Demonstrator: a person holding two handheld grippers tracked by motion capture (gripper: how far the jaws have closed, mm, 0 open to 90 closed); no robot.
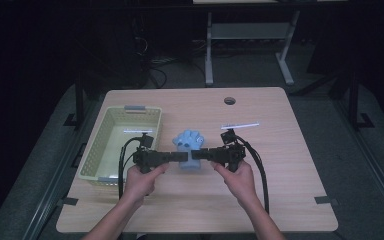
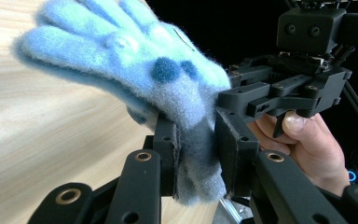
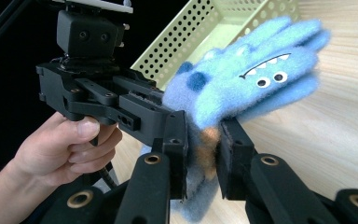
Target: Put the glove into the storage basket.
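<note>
Both tongs, left [image 1: 182,156] and right [image 1: 198,155], clenched on blue glove's [image 1: 189,141] cuff, raised just right of yellow basket [image 1: 91,159]. Next, probably: carry over basket, release.

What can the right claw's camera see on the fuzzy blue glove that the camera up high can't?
The right gripper view shows the blue glove close up: a monster face with googly eyes and a zigzag toothy mouth. The high view instead takes in the whole table, with its round hole and the floor behind. Both share the glove pinched at its cuff by the left claw and right claw, and the pale green basket beside it.
</note>
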